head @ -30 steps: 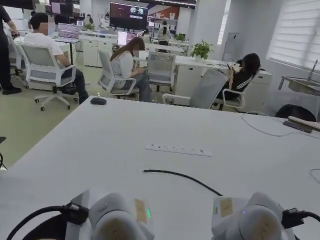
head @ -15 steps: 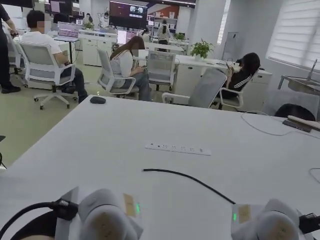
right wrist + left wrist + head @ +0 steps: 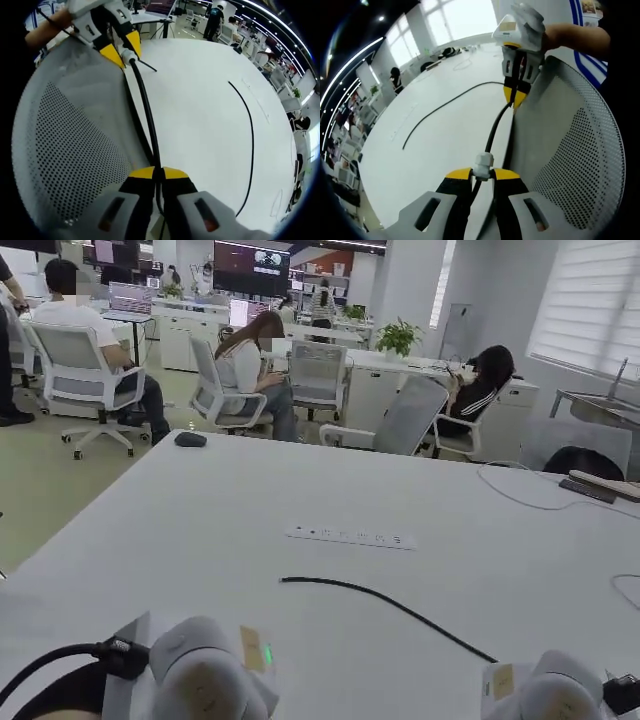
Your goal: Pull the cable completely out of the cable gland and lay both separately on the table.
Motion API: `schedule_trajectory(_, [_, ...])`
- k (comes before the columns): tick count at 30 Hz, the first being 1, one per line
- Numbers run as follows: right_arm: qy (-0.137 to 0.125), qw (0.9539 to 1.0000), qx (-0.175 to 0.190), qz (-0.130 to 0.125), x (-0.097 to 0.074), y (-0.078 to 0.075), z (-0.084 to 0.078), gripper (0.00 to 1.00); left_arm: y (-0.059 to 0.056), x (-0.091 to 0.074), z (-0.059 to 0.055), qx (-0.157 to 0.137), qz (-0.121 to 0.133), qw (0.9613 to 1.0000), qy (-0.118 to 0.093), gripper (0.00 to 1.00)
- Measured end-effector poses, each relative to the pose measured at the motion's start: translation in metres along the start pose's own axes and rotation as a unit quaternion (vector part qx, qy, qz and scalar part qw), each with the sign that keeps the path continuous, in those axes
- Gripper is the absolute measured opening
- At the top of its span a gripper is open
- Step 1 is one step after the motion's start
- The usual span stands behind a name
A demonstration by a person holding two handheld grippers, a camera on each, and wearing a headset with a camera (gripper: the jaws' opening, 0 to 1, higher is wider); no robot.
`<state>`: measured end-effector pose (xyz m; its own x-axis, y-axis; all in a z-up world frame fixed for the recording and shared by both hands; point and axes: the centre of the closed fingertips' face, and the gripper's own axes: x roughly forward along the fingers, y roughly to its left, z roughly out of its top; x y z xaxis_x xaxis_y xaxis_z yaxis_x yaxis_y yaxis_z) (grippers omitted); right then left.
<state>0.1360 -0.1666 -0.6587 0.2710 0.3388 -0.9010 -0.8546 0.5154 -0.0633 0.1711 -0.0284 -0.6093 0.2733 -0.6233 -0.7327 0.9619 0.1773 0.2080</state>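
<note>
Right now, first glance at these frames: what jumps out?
The black cable runs straight between the two tools. The left tool grips the white cable gland, and the right tool clamps the cable further along. The rest of it trails across the white table, and a pale mesh chair back sits right beside the tools.

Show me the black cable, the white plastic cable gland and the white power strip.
black cable (image 3: pixel 145 107), right gripper view, middle stretch.
white plastic cable gland (image 3: pixel 483 166), left gripper view, its body.
white power strip (image 3: pixel 350 537), head view, its middle.
</note>
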Motion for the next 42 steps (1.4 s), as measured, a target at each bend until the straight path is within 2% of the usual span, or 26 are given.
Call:
schedule_trajectory(4, [0.008, 0.9998, 0.015, -0.007, -0.001, -0.004, 0.0, 0.04, 0.002, -0.001, 0.001, -0.001, 0.003, 1.0, -0.001, 0.16])
schedule_trajectory(7, [0.012, 0.9999, 0.004, -0.01, -0.001, -0.002, 0.008, 0.07, 0.003, -0.001, 0.001, 0.003, 0.006, 1.0, 0.003, 0.16])
schedule_trajectory(8, [0.006, 0.9999, 0.005, -0.008, -0.001, -0.001, 0.013, 0.08, 0.002, -0.001, 0.001, 0.003, 0.006, 1.0, 0.004, 0.16])
schedule_trajectory(10, [-0.03, 0.9995, -0.005, -0.008, -0.002, 0.002, 0.035, 0.11, 0.001, 0.0, 0.002, 0.005, 0.004, 1.0, 0.003, 0.16])
schedule_trajectory(13, [-0.06, 0.998, -0.018, -0.003, -0.006, 0.009, 0.058, 0.16, -0.003, 0.001, 0.005, 0.012, 0.001, 0.9999, 0.005, 0.16])
schedule_trajectory(14, [-0.071, 0.9967, -0.038, 0.003, -0.008, 0.014, 0.069, 0.16, -0.003, 0.001, 0.006, 0.012, 0.001, 0.9999, 0.005, 0.16])
schedule_trajectory(16, [-0.089, 0.9952, -0.041, 0.008, -0.009, 0.021, 0.083, 0.16, -0.004, 0.001, 0.008, 0.012, -0.001, 0.9999, 0.001, 0.16])
schedule_trajectory(19, [-0.111, 0.9926, -0.047, 0.014, -0.01, 0.028, 0.099, 0.17, -0.006, 0.001, 0.01, 0.014, -0.003, 0.9999, 0.0, 0.16])
schedule_trajectory(21, [-0.122, 0.9912, -0.052, 0.009, -0.01, 0.029, 0.108, 0.16, -0.007, 0.001, 0.011, 0.018, -0.003, 0.9998, 0.001, 0.16])
schedule_trajectory(25, [-0.135, 0.9889, -0.062, 0.009, -0.009, 0.034, 0.119, 0.16, -0.007, 0.0, 0.013, 0.021, -0.003, 0.9998, 0.0, 0.16])
schedule_trajectory(29, [-0.134, 0.9883, -0.073, 0.007, -0.007, 0.035, 0.122, 0.14, -0.009, 0.0, 0.015, 0.027, -0.003, 0.9996, -0.002, 0.16])
schedule_trajectory(33, [-0.135, 0.9864, -0.093, -0.002, -0.005, 0.034, 0.12, 0.05, -0.009, -0.001, 0.018, 0.034, -0.001, 0.9994, -0.005, 0.16])
schedule_trajectory(37, [-0.142, 0.9862, -0.085, -0.002, -0.006, 0.033, 0.119, 0.05, -0.008, -0.002, 0.019, 0.03, -0.002, 0.9995, -0.011, 0.16])
schedule_trajectory(39, [-0.134, 0.987, -0.088, -0.006, -0.006, 0.032, 0.113, 0.05, -0.007, -0.002, 0.016, 0.036, 0.001, 0.9994, -0.003, 0.16])
schedule_trajectory(42, [-0.128, 0.9882, -0.084, -0.008, -0.006, 0.029, 0.105, 0.04, -0.006, -0.003, 0.014, 0.033, 0.001, 0.9995, -0.003, 0.17])
